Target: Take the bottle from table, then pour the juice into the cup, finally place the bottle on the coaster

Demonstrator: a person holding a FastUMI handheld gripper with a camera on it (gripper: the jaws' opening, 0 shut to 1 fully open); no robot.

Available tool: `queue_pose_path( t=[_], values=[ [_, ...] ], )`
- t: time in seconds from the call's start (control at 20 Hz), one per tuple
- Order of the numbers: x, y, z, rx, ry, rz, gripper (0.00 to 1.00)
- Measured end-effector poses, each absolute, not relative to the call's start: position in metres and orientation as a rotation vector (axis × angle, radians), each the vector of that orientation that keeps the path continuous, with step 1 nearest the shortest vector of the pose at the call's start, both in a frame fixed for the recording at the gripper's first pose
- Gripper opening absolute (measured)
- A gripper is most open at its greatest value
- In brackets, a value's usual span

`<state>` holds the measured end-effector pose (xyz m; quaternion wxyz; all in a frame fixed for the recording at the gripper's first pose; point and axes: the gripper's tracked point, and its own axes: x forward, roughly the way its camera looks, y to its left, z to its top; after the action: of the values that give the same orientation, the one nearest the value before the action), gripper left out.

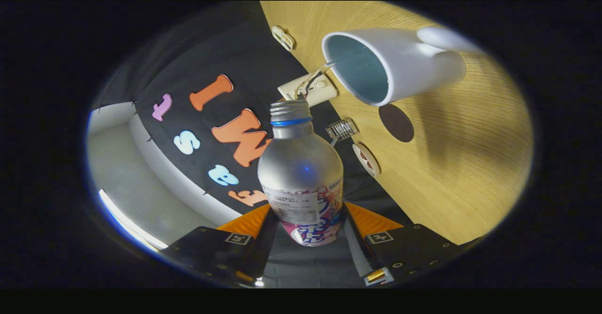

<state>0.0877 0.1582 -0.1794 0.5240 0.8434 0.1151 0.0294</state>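
Note:
My gripper [308,224] is shut on the lower body of a silver bottle [301,163] with a blue neck ring and a pink and white label. The whole view is rolled hard over, so the bottle is tipped, its open mouth pointing toward a white cup [400,65] that stands on the wooden table [470,163]. A thin clear stream runs from near the bottle's mouth to the cup's rim. The cup's inside looks pale blue. A dark brown round coaster [396,122] lies on the table right beside the cup, between it and the fingers.
Along the table's edge next to the black cloth wall sit a cream power strip with a cable [310,88], a small wire basket [342,129], a round white dish [366,160] and a small cream object [283,37]. A white wall and pale floor lie beyond.

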Motion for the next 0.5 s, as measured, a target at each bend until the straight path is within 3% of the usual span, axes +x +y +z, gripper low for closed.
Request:
queue_pose_path(
  t=[0.5],
  values=[
    [0.0853, 0.1665, -0.1789, 2.048, 0.300, 0.067, 0.73]
  ],
)
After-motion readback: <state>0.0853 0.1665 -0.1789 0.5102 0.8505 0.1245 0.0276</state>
